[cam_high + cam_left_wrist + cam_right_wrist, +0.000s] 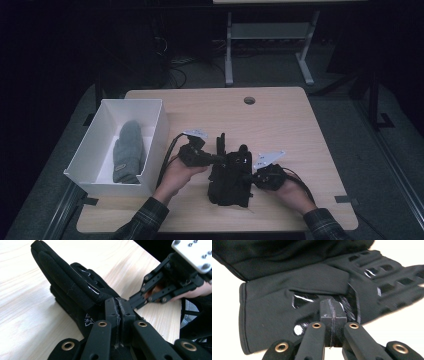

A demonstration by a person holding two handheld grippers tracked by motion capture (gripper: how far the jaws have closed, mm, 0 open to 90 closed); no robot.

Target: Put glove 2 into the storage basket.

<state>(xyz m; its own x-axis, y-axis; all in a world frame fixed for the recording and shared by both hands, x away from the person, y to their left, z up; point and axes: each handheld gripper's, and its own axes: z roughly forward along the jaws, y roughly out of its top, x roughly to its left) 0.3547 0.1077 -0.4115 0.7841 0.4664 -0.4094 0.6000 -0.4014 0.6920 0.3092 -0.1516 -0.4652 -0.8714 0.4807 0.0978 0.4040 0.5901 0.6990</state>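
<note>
A black glove (pixel 229 182) with glossy patches lies in a heap at the middle of the wooden table (pixel 280 120), its fingers pointing away from me. My left gripper (pixel 220 159) comes in from the left, shut on the black glove (pixel 75 287) at its near edge, jaws pressed together. From the right, my right gripper (pixel 248 176) is shut on the black glove (pixel 274 307) near the cuff. More black fabric lies folded above it in the right gripper view; whether that is a second glove I cannot tell. The right gripper (pixel 136 302) also shows in the left gripper view.
A white open box (pixel 155 145) stands at the table's left side with a grey knitted mitten (pixel 127 150) lying inside it. A round cable hole (pixel 249 100) sits near the far edge. Beyond the table, a grey frame stands on the dark floor.
</note>
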